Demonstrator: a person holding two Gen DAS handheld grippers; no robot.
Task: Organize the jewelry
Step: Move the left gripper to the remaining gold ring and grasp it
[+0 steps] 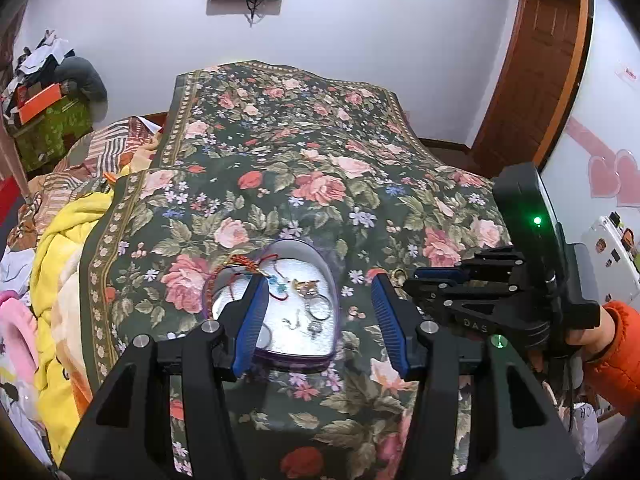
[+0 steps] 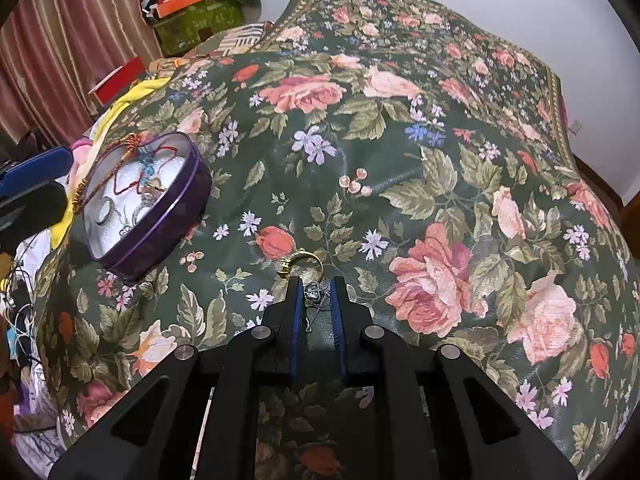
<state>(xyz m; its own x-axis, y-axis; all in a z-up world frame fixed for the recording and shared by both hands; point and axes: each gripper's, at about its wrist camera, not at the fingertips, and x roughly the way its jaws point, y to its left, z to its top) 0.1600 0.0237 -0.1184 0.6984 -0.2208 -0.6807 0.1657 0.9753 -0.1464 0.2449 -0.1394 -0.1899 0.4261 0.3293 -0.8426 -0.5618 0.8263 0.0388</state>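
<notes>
Right wrist view: the right gripper [image 2: 316, 294], fingers nearly shut, pinches a small silver trinket [image 2: 314, 292] on the floral bedspread [image 2: 440, 160], beside a gold ring [image 2: 306, 262]. Light, slippery, tiny; grip its body. The left gripper [image 1: 320, 304] hangs half-open, empty, above the purple heart-shaped tin [image 1: 296, 362].

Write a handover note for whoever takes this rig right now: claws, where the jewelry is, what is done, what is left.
Left claw: open, empty, hovering over the heart-shaped tin.
Right claw: shut on a small silver piece lying on the floral bedspread; a gold ring lies just beyond its tips.
Done: red cord bracelet, rings and small charms are already in the tin.
Left: carry the silver piece to the tin, then fetch the gold ring. No lid is in view.
</notes>
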